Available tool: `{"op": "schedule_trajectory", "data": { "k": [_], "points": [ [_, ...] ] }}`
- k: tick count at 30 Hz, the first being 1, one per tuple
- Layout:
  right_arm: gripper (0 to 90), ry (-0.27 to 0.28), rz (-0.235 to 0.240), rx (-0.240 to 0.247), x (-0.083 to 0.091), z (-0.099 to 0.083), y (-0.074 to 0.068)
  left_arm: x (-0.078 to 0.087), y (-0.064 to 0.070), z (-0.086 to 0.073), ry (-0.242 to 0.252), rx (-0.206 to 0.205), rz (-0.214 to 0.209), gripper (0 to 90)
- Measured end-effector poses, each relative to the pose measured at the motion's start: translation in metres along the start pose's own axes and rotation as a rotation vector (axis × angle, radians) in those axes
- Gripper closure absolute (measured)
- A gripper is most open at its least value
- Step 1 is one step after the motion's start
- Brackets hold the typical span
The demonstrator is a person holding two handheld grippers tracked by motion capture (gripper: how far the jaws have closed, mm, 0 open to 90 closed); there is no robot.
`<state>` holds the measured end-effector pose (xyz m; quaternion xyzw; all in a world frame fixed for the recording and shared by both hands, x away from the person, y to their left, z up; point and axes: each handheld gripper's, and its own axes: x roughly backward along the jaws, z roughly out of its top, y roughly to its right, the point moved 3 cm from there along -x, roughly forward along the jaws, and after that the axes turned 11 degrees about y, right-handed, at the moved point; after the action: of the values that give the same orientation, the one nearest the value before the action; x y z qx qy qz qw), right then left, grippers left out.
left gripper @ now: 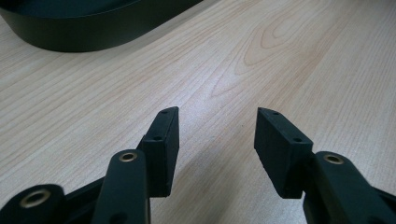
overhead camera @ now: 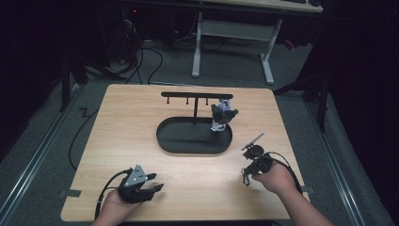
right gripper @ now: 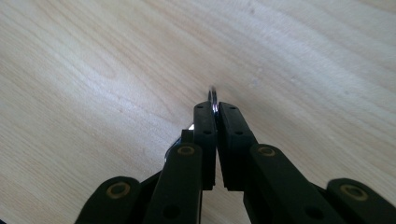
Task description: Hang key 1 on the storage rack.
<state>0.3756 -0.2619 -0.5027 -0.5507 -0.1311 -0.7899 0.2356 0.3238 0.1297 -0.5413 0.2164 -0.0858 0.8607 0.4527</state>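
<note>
A black oval tray (overhead camera: 188, 142) sits mid-table with a T-shaped black hook stand (overhead camera: 196, 96) rising from it. A small grey and white figure (overhead camera: 223, 116) hangs at the stand's right end. My right gripper (overhead camera: 246, 175) is at the front right, low over the wood. In the right gripper view it (right gripper: 215, 108) is shut on a thin metal ring (right gripper: 213, 97) that pokes out above the tips. My left gripper (overhead camera: 156, 182) rests at the front left, open and holding nothing (left gripper: 217, 114), with the tray's wall (left gripper: 84, 32) ahead of it.
The wooden table (overhead camera: 141, 117) has bare surface around the tray. A white-legged desk frame (overhead camera: 230, 33) and cables (overhead camera: 141, 61) lie on the dark floor beyond the far edge. Metal rails (overhead camera: 37, 155) run along both sides.
</note>
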Motion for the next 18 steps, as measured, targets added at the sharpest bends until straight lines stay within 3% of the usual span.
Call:
{"op": "schedule_trajectory", "data": {
  "k": [7, 18],
  "points": [
    [89.1, -0.002, 0.015, 0.024, -0.001, -0.001, -0.003, 0.000, 0.000, 0.000, 0.000, -0.001, -0.001, 50.9],
    [89.2, 0.045, 0.022, 0.038, 0.026, -0.004, -0.004, -0.002, 0.002, 0.000, -0.006, -0.008, -0.003, 50.9]
  ]
}}
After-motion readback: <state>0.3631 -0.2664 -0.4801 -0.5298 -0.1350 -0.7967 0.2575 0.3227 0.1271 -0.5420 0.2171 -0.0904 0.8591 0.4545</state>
